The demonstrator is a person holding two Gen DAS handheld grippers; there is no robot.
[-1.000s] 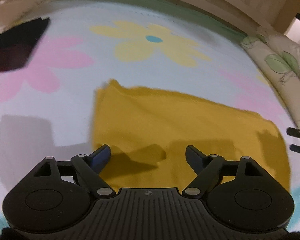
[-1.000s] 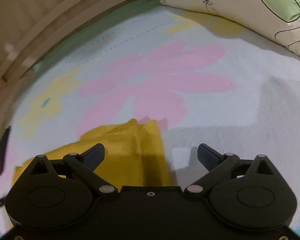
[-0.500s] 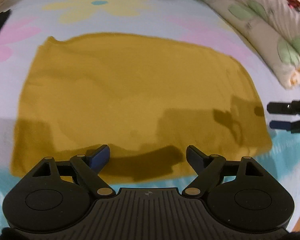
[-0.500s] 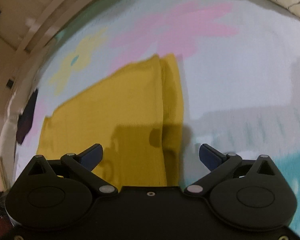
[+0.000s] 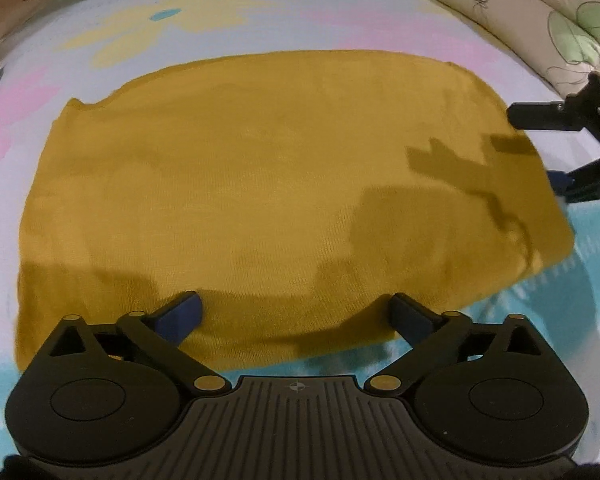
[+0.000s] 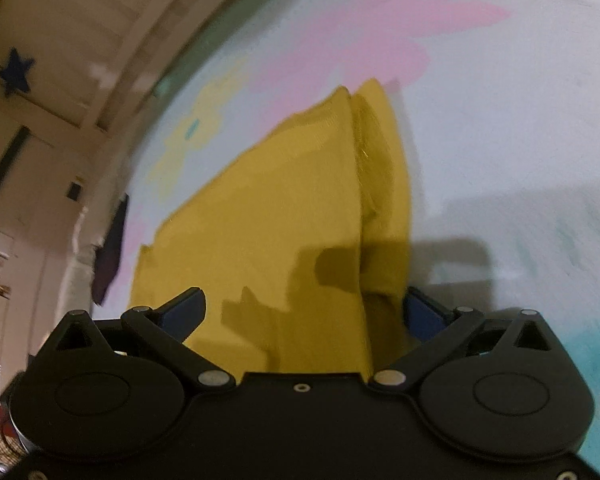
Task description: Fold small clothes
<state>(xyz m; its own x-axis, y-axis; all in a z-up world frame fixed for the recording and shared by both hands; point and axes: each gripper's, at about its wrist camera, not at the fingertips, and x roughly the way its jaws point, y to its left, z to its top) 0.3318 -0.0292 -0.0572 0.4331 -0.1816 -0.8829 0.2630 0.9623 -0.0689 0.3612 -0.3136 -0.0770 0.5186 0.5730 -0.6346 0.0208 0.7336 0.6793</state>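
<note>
A mustard-yellow garment [image 5: 268,184] lies flat on a flower-print sheet [image 5: 204,20]. My left gripper [image 5: 296,314] is open and empty, low over the garment's near edge. The right gripper shows at the right edge of the left wrist view [image 5: 556,148], open at the garment's right end. In the right wrist view the right gripper [image 6: 304,308] is open, with the garment [image 6: 268,232] running between its fingers and a folded layer [image 6: 384,184] along its right side.
A leaf-print pillow [image 5: 540,20] lies at the far right of the bed. A dark cloth [image 6: 110,248] lies at the bed's left edge. A wooden bed frame [image 6: 100,40] runs along the far side.
Both grippers have drawn back toward the garment's near side and dropped closer to it; the garment now fills both views. The right gripper now straddles the garment's right end.
</note>
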